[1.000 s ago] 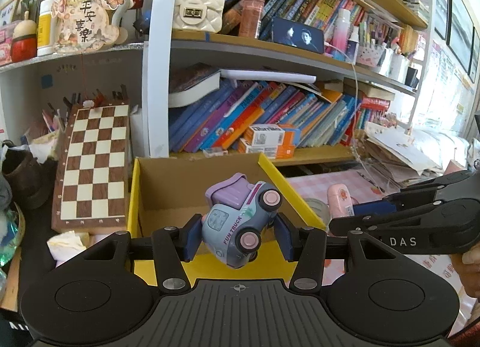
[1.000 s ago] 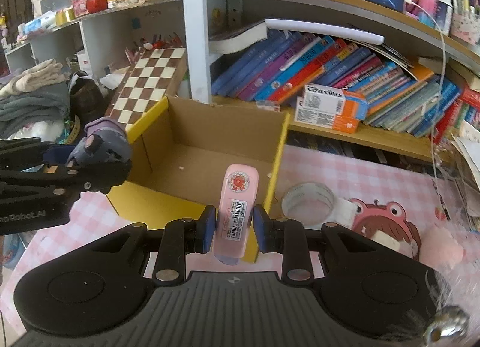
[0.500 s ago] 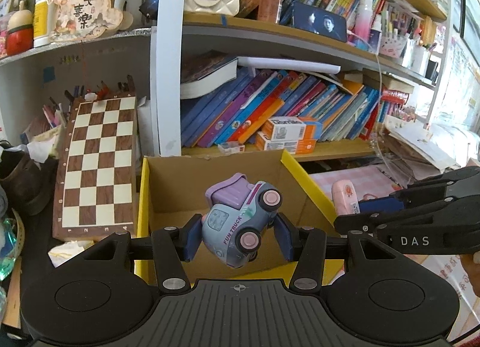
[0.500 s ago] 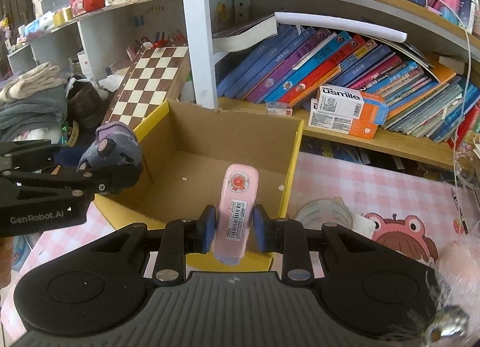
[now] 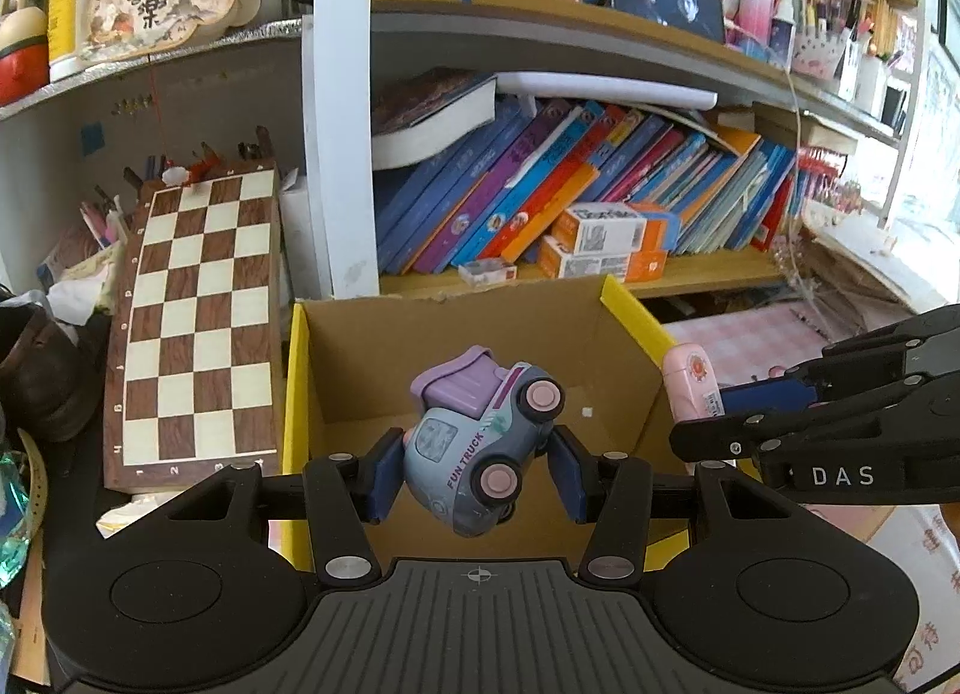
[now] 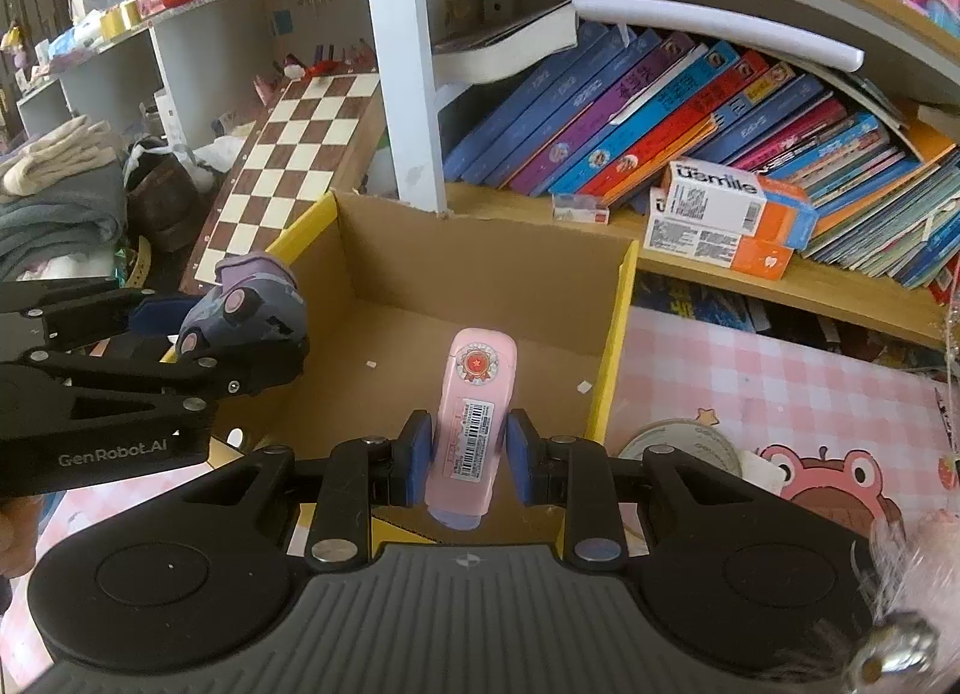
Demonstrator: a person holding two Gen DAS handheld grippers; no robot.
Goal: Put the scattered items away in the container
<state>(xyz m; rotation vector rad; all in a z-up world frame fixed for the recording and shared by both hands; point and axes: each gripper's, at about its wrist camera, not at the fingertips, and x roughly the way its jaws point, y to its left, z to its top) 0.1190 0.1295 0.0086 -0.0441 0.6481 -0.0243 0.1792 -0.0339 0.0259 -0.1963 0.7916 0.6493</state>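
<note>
An open cardboard box with yellow rims (image 5: 636, 316) (image 6: 612, 334) stands on the table against the bookshelf. My left gripper (image 5: 477, 472) is shut on a grey-and-purple toy truck (image 5: 480, 436), held tilted above the box's near-left part. My right gripper (image 6: 471, 454) is shut on a pink oblong case with a barcode label (image 6: 474, 418), pointing into the box over its near-right side. Each gripper shows in the other view: the right gripper (image 5: 726, 394) with the pink case (image 5: 690, 388), and the left gripper (image 6: 174, 328) with the truck (image 6: 252, 304). The box floor looks bare.
A chessboard (image 5: 192, 322) leans left of the box. Shelves of slanted books (image 5: 570, 202) and orange cartons (image 6: 720, 220) stand right behind it. On the pink checked cloth (image 6: 750, 382) right of the box lie a tape roll (image 6: 678, 448) and a pink frog figure (image 6: 834, 490).
Both grippers have moved forward toward the shelf with their items. The truck and the pink case now hang over the box's inside rather than in front of it.
</note>
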